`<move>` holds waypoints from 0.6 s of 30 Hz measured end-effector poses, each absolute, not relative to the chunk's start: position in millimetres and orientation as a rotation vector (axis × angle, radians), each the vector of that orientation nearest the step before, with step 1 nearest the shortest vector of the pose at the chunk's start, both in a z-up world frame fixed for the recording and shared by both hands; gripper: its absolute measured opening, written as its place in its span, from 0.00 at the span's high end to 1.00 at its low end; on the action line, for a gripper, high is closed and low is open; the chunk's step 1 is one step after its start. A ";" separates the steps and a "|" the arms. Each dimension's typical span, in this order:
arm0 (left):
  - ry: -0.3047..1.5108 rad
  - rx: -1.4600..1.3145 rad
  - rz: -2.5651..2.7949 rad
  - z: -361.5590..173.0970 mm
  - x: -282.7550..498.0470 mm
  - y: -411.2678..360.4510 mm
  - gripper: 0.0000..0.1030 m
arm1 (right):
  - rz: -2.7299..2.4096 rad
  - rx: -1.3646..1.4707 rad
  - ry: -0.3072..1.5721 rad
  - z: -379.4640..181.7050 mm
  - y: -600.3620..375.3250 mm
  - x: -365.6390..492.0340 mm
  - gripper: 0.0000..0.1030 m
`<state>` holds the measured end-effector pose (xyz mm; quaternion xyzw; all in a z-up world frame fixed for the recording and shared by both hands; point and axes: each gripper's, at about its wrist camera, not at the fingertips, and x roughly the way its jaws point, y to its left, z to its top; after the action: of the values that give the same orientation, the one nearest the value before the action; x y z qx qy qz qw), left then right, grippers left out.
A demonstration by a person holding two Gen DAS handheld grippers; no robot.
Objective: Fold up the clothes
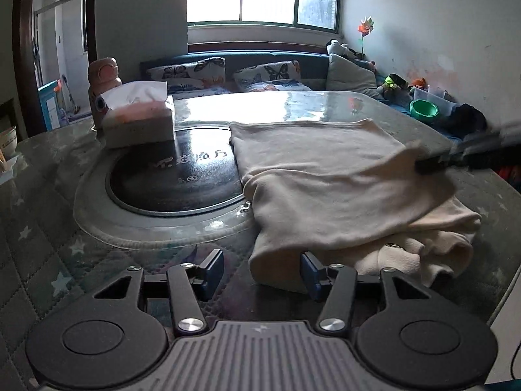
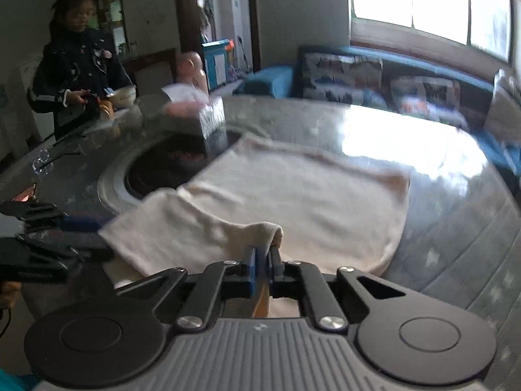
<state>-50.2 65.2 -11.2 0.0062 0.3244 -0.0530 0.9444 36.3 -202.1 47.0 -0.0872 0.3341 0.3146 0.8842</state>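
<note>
Glass table (image 1: 228,107), cream garment (image 1: 325,189) half-folded, rumpled near edge

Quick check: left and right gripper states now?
Left gripper: open, holding nothing, at the cream garment's near edge.
Right gripper: shut on a garment fold.

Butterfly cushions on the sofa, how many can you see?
2. One cushion lies behind the tissue box; the other cushion is right of it, under the window. More may be hidden behind the table.
</note>
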 end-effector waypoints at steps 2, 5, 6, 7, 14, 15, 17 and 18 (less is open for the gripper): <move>0.653 0.015 -0.103 -11.8 -50.0 63.3 0.48 | 0.661 -0.202 0.663 63.0 -200.3 32.8 0.94; 0.644 0.026 -0.087 -12.9 -47.9 60.6 0.53 | 0.654 -0.214 0.645 74.8 -199.8 31.5 0.94; 0.645 0.031 -0.084 -13.9 -47.5 59.8 0.60 | 0.648 -0.215 0.643 76.5 -200.2 31.7 0.94; 0.649 0.037 -0.081 -15.0 -47.2 59.0 0.64 | 0.642 -0.216 0.641 78.2 -200.6 31.9 0.94; 0.664 0.015 -0.085 -18.3 -49.8 63.9 0.87 | 0.598 -0.225 0.627 90.3 -203.3 33.5 0.94; 0.665 0.016 -0.086 -18.4 -50.3 64.4 0.87 | 0.592 -0.220 0.631 86.9 -205.0 34.2 0.94; 0.667 0.021 -0.088 -18.3 -51.3 65.1 0.87 | 0.581 -0.210 0.641 79.2 -208.6 35.7 0.94; 0.670 0.024 -0.090 -17.9 -51.6 65.2 0.87 | 0.575 -0.205 0.647 75.3 -210.4 36.4 0.94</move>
<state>-51.6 65.2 -17.9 0.0119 0.3286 -0.0442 0.9434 36.4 -210.4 75.3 -0.0990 0.3128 0.2782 0.9028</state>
